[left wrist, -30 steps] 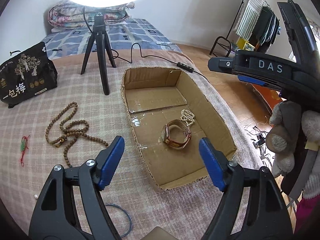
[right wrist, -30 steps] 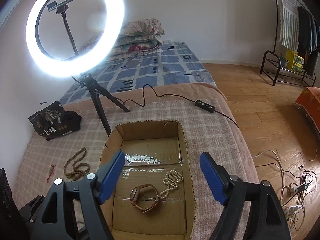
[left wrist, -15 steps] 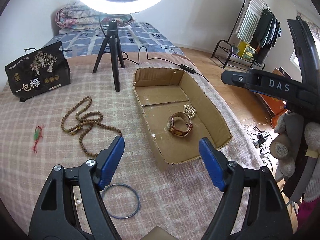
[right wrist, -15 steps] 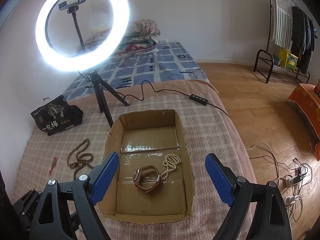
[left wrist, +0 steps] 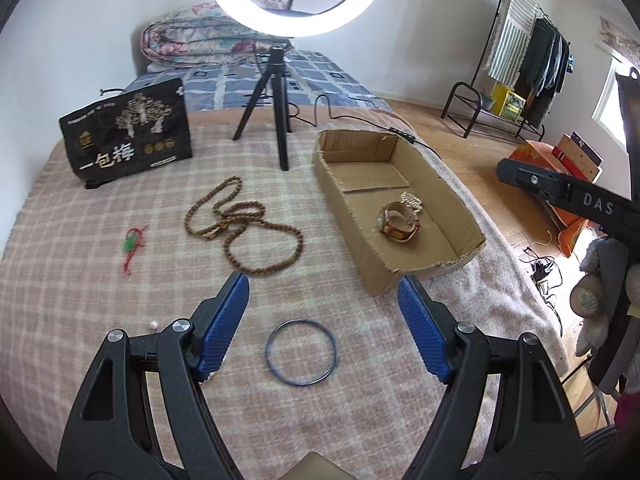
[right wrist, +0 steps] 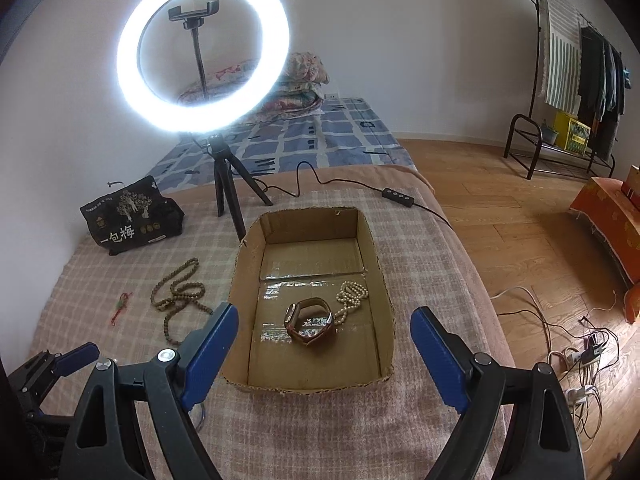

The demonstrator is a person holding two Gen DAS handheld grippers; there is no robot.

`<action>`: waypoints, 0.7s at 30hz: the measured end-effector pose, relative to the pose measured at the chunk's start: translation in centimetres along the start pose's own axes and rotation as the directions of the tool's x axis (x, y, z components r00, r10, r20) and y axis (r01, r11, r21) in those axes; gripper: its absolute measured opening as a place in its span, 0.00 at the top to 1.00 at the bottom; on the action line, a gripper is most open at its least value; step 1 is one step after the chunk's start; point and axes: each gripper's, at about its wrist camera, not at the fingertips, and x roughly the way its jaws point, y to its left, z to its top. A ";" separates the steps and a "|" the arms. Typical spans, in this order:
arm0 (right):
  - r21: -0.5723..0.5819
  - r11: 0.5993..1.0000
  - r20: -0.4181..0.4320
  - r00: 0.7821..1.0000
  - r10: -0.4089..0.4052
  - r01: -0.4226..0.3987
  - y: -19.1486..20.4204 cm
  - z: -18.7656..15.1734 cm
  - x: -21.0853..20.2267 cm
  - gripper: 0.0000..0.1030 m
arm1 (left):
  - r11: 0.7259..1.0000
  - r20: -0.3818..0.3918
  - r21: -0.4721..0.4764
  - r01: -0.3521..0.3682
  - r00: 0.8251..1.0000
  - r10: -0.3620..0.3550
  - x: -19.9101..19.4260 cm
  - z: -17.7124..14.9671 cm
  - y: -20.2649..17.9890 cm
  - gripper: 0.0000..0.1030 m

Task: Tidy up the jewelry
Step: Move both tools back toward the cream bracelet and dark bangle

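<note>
A cardboard box [left wrist: 464,222] [right wrist: 384,284] lies on the checked blanket and holds a brown watch [left wrist: 398,222] [right wrist: 310,320] and a pearl strand [left wrist: 412,200] [right wrist: 352,296]. On the blanket lie a thin blue bangle [left wrist: 301,353], a long brown bead necklace [left wrist: 240,224] [right wrist: 178,296], a red-and-green charm [left wrist: 132,246] [right wrist: 120,306] and a small pearl [left wrist: 153,324]. My left gripper [left wrist: 323,334] is open and empty, just above the bangle. My right gripper [right wrist: 324,360] is open and empty, above the box's near end.
A ring light on a black tripod [left wrist: 276,112] [right wrist: 224,184] stands behind the box, its cable [right wrist: 396,194] trailing right. A black printed bag [left wrist: 128,134] [right wrist: 134,216] sits at the back left. The bed edge drops to a wooden floor [right wrist: 520,248] with cables on the right.
My left gripper has drawn back and left from over the box, so the blue bangle now lies between its fingers. My right gripper has pulled back slightly from the box.
</note>
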 end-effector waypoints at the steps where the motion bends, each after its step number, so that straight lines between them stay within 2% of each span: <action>1: -0.009 1.000 0.002 1.000 -0.002 0.002 0.3 -0.4 -0.1 0.13 | 1.000 0.000 -0.004 -0.008 1.000 0.008 -0.3 -0.3 0.4 0.23; 8: -0.077 0.996 -0.036 0.998 0.041 -0.044 2.9 -2.9 -0.2 0.13 | 0.998 0.015 -0.017 -0.067 0.998 0.067 -1.9 -2.4 4.4 0.23; 19: -0.136 0.979 -0.116 0.984 0.137 -0.153 7.7 -6.2 0.6 0.13 | 0.985 -0.058 -0.112 -0.132 0.990 0.126 -1.5 -5.4 11.3 0.23; 21: -0.147 0.974 -0.142 0.978 0.153 -0.174 8.5 -6.9 1.1 0.13 | 0.983 -0.064 -0.122 -0.138 0.989 0.131 -1.2 -5.9 12.1 0.26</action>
